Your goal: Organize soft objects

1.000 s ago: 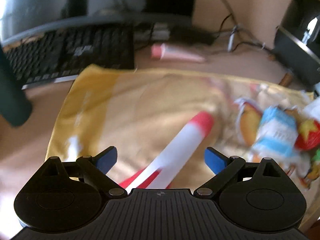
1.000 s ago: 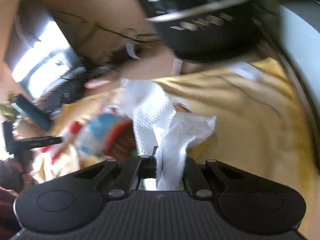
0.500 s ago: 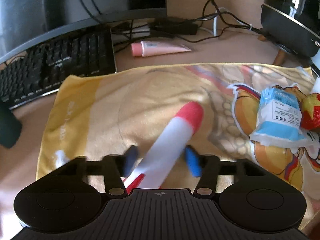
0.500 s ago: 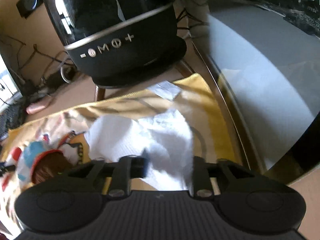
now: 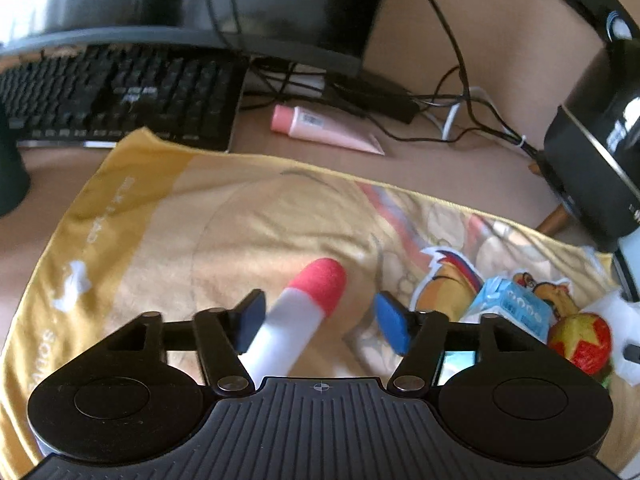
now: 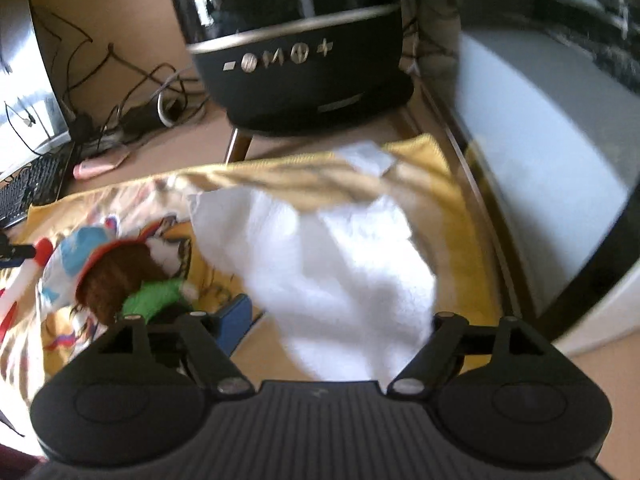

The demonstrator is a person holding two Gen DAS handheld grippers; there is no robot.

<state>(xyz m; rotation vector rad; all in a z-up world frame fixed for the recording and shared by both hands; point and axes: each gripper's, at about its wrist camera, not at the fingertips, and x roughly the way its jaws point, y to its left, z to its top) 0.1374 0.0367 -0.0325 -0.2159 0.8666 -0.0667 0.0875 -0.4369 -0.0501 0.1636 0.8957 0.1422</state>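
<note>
Between open left tool (image 5: 320,322): sock (image 5: 298,316).

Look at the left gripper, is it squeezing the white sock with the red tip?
No, the left gripper is open, and the white sock lies between its blue pads with a gap on the right side.

Tan desk surface (image 5: 460,168), sunlit in patches. Black keyboard (image 5: 120,96) at the far left of it, partly under the dark monitor base (image 5: 280,12). Tangle of black cables (image 5: 452,92) behind, right of the keyboard, running along a beige wall (image 5: 480,20). Pink tube (image 5: 320,130) lying just right of the keyboard. Glossy black speaker (image 6: 300,48) on wooden legs well to the right of the keyboard, with a silver band and pale button marks on its front. Large dark-edged grey panel (image 6: 540,152) right of the speaker, blurred.
</note>
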